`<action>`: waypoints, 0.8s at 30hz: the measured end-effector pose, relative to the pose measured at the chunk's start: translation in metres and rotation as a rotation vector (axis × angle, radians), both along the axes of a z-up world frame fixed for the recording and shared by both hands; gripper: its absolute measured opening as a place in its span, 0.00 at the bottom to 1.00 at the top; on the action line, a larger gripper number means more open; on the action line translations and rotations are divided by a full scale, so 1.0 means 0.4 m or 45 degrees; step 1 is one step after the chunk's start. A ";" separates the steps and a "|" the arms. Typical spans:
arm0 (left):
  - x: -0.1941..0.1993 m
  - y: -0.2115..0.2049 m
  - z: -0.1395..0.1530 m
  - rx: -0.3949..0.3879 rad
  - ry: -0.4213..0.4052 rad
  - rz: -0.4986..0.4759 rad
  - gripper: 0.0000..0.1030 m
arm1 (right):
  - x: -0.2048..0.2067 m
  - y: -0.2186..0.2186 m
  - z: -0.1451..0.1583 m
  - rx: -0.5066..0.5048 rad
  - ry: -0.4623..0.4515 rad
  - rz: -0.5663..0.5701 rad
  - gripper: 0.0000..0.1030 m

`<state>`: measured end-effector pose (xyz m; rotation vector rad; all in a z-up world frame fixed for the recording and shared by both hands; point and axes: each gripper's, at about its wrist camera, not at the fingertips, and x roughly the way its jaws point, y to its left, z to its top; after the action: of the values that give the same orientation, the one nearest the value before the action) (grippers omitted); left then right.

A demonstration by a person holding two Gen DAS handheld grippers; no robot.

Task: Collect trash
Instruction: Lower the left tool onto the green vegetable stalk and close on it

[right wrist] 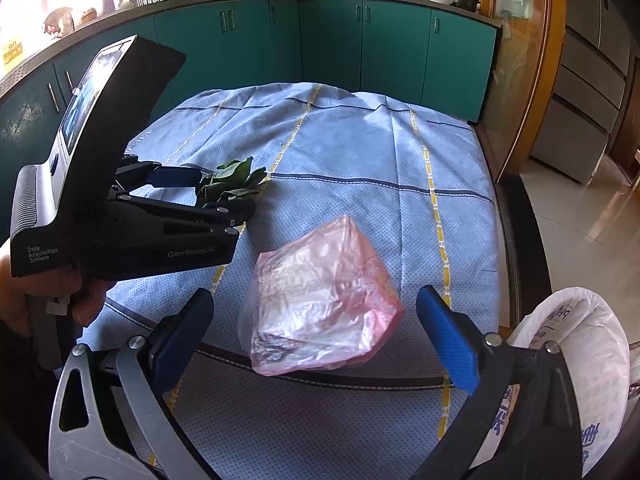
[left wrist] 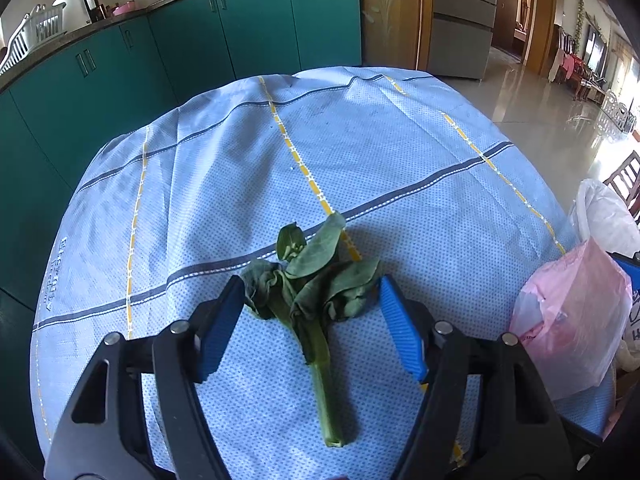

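A wilted green leafy stalk (left wrist: pixel 312 292) lies on the blue checked tablecloth (left wrist: pixel 360 148). My left gripper (left wrist: pixel 311 286) stands open, one blue pad on each side of the leaves without pressing them; the stem runs back between the fingers. In the right wrist view the left gripper (right wrist: pixel 226 192) reaches over the greens (right wrist: pixel 236 178), held by a hand (right wrist: pixel 80 300). A crumpled pink plastic bag (right wrist: pixel 324 300) lies near the table's front edge, also at the right of the left wrist view as the pink bag (left wrist: pixel 576 320). My right gripper (right wrist: pixel 316 296) hangs open above it, its pads apart from the plastic.
A white bag-lined container (right wrist: pixel 584 344) stands off the table's right edge. Teal kitchen cabinets (right wrist: pixel 328 40) run behind the table (right wrist: pixel 360 140), with pans and a dish rack on the counter. A shiny tiled floor (left wrist: pixel 540 96) opens to the right.
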<state>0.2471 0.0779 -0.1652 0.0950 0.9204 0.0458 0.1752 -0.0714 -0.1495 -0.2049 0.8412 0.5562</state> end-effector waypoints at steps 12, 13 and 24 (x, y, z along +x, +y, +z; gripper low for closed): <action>-0.007 0.004 -0.001 -0.068 0.013 -0.003 0.59 | 0.000 0.013 -0.013 -0.019 0.003 0.004 0.96; -0.007 0.003 -0.001 -0.067 0.013 -0.004 0.59 | 0.001 0.013 -0.015 -0.022 0.003 0.004 0.96; -0.012 0.003 0.000 -0.078 0.021 0.001 0.61 | 0.001 0.023 -0.022 -0.034 0.008 0.006 0.96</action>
<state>0.2423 0.0791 -0.1651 0.0383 0.9374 0.0180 0.1758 -0.0623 -0.1584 -0.2297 0.8543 0.5508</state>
